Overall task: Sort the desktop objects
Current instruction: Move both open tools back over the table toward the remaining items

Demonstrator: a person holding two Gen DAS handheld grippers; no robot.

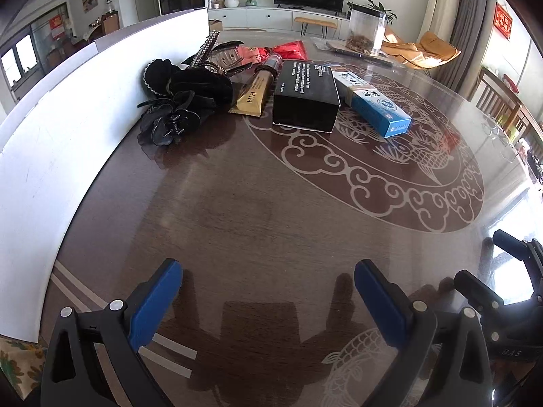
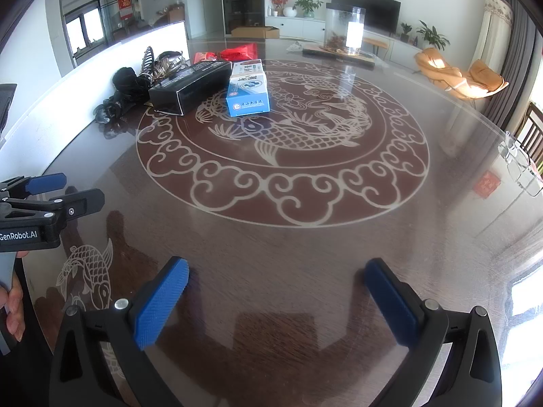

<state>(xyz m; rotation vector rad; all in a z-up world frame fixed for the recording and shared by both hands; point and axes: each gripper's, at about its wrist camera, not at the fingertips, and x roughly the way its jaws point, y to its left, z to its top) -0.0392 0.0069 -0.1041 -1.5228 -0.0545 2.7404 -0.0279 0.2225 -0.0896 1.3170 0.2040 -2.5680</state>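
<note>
Hovering over the brown table (image 1: 237, 203), the left gripper (image 1: 268, 291) and the right gripper (image 2: 276, 291) both have their blue fingers spread wide and hold nothing. Up at 12 o'clock lie a black box (image 1: 305, 96), a blue box (image 1: 376, 103), a gold tube (image 1: 254, 93) and black hair clips (image 1: 183, 112), all close together.

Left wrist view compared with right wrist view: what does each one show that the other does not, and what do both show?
Only the left wrist view shows the gold tube, lying between the black hair accessories and the black box. Only the right wrist view shows the eyeglasses at the table's right edge and a cardboard box beyond the table. Both show the black box, the blue and white box, the clear jar and both open grippers.
</note>
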